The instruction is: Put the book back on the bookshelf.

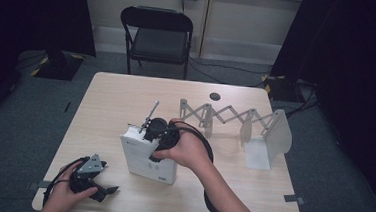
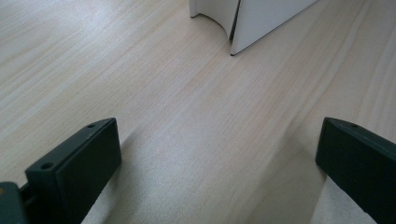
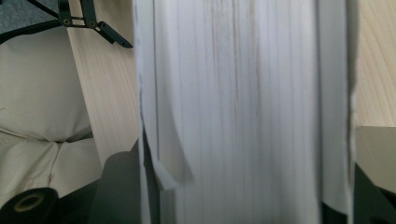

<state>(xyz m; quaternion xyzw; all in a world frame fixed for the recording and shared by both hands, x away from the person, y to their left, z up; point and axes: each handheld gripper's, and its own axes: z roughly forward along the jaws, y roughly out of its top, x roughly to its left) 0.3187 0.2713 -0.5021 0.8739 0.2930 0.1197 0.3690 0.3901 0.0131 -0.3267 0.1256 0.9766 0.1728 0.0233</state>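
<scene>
A thick white book stands upright on the wooden table, a little left of centre. My right gripper comes down on its top edge and is shut on it. In the right gripper view the book's page edges run up between the two black jaws of that gripper. My left gripper rests near the table's front left corner, open and holding nothing. Its jaws stand wide apart over bare wood in the left gripper view, with the book's lower corner farther ahead.
A grey accordion-style book rack stretches across the right half of the table and ends in an upright bookend plate. A small dark round spot lies near the far edge. A black folding chair stands beyond the table.
</scene>
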